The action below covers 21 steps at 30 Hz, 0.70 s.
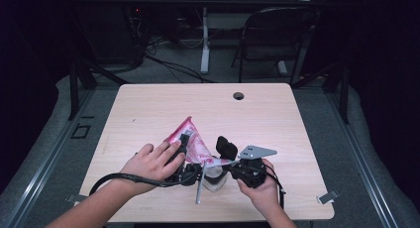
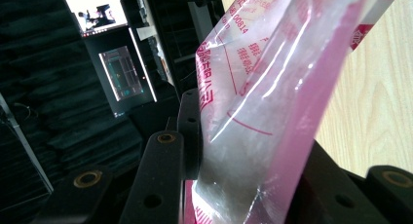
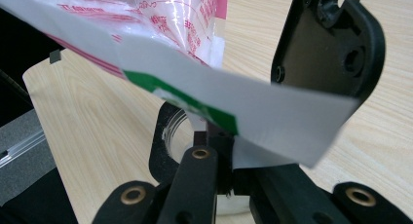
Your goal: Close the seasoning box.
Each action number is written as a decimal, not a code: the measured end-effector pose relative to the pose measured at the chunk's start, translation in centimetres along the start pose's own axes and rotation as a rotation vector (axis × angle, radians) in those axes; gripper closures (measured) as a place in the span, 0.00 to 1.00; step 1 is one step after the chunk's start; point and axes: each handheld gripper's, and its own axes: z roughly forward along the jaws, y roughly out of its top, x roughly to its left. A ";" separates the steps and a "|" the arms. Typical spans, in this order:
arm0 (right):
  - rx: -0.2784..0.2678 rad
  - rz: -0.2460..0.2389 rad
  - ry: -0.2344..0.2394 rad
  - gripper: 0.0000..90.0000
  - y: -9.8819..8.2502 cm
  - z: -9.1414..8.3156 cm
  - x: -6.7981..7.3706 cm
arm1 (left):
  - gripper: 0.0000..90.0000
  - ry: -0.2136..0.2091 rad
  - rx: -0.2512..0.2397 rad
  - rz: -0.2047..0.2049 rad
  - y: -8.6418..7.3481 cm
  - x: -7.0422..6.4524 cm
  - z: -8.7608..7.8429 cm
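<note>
High view: pink bag [image 1: 190, 139] between claws

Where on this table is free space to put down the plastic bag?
The table is bare across its far half up to the cable hole, and along its right edge. It is crowded near the front middle, around the pink bag, clear cup and both grippers.

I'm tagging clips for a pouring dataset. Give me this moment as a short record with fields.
table: light wood
bag: pink and clear plastic bag, held up between both grippers
left gripper: jaws on the bag's side
right gripper: shut on the bag's white and green corner
below the bag: clear cup on the table
</note>
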 end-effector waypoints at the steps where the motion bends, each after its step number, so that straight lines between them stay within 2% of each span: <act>1: -0.001 0.001 0.000 1.00 0.0 0.0 0.0 | 0.81 0.001 -0.001 0.002 0.0 0.0 0.0; 21: 0.003 0.005 -0.001 1.00 0.0 0.0 0.0 | 0.81 0.002 -0.003 0.003 0.1 0.2 -0.2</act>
